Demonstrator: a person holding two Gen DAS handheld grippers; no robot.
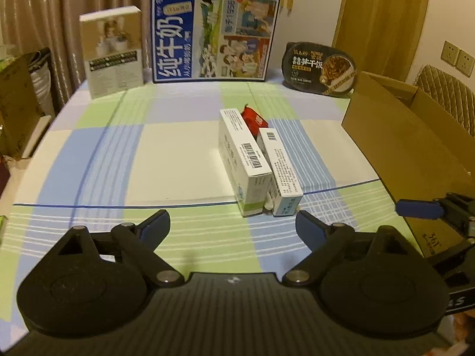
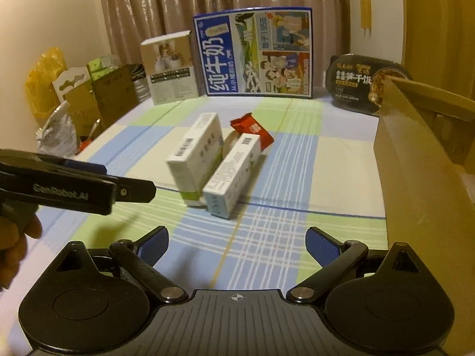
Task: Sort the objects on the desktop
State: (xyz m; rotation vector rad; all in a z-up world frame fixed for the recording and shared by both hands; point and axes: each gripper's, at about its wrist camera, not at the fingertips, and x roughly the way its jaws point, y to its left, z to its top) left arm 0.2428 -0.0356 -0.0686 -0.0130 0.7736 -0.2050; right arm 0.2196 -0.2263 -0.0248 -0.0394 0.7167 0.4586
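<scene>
Both tools sit nearest the viewer, low over the checked cloth (image 1: pixel 166 160). The left gripper (image 1: pixel 233 225) has its fingers spread wide with nothing between them; the right gripper (image 2: pixel 237 243) is likewise spread and empty.

Just beyond the left gripper lies the cluster to be sorted. A tall white box (image 1: pixel 242 160) stands on its long edge, and a smaller white box (image 1: pixel 282 169) lies against its right side. A small white item (image 1: pixel 268 204) is wedged in the gap at their near end; what it is cannot be made out. Behind the tall box, a red packet (image 1: pixel 255 118) pokes up.

Right of the tall box, well apart from it, is an open carton (image 1: pixel 409 136), probably the place for sorted goods. Its inside is not visible, so whether anything lies in it cannot be told. The whole cluster is untouched, so the sorting looks barely begun.

Far behind the tall box, a milk box (image 1: pixel 213 35), a pale box (image 1: pixel 112 50) and a dark rice bowl (image 1: pixel 320 68) stand along the table's back edge, against curtains (image 1: pixel 59 6).
</scene>
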